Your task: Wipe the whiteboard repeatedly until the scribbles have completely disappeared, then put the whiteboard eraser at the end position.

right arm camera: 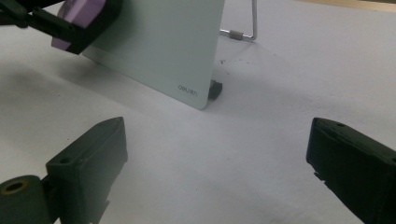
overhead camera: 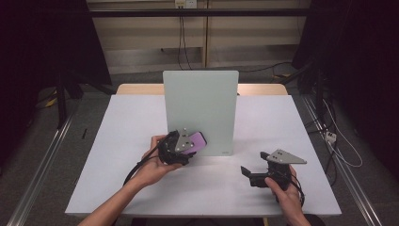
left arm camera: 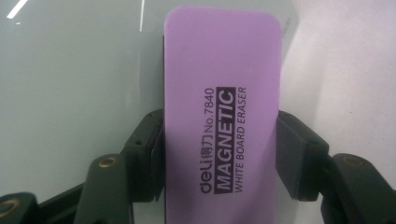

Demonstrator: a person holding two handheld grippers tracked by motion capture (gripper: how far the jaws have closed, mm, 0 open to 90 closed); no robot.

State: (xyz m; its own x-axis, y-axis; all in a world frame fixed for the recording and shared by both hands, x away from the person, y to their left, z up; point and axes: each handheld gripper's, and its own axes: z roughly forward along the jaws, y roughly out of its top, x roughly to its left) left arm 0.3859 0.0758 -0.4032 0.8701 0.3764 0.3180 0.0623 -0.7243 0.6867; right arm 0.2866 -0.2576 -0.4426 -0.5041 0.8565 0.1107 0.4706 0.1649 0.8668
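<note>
A purple magnetic whiteboard eraser [left arm camera: 223, 121] sits clamped across its width between the fingers of the left gripper [overhead camera: 181, 147], its face laid against the lower left part of a pale glass whiteboard [overhead camera: 202, 101] that stands propped upright at the middle of the counter [overhead camera: 127, 127]. The hold by the long edges leaves the printed back facing the gripper's camera and the wiping side turned to the board, which suggests a wiping pass, though no marks are visible on the glass near it (the label reads "MAGNETIC WHITE BOARD ERASER"). The right gripper [overhead camera: 258, 173] rests low on the counter, well to the right of the board, its fingers [right arm camera: 88, 158] spread wide with nothing between them, seemingly parked out of the way. From its view, a thin wire stand [right arm camera: 243, 28] props the board from behind and a small dark foot [right arm camera: 215, 88] steadies its lower corner. The counter is covered in plain white, with a strip of bare wood showing at its far edge. Around it the room is dim, with dark curtains at both sides, cables trailing over a grey floor [overhead camera: 42, 155] and a light wall behind.
</note>
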